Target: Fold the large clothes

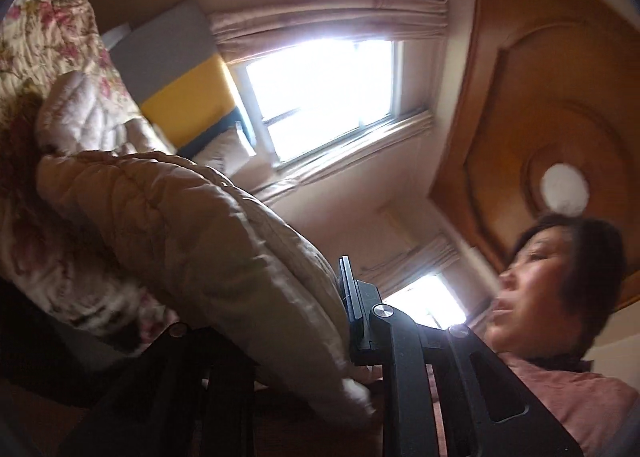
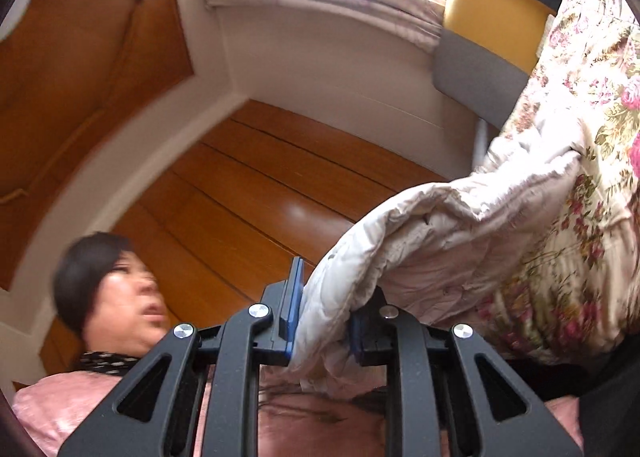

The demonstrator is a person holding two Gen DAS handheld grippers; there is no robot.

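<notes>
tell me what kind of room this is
Most likely a bedroom in a home. A floral quilt covers what looks like a bed, with a padded grey and yellow headboard at one end, beside a curtained window, and the floor is wood.

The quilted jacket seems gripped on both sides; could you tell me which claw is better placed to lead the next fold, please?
Probably the right claw: both blue pads show shut on the quilted jacket edge. The left claw also pinches fabric, but bulky padding hides one finger.
</notes>
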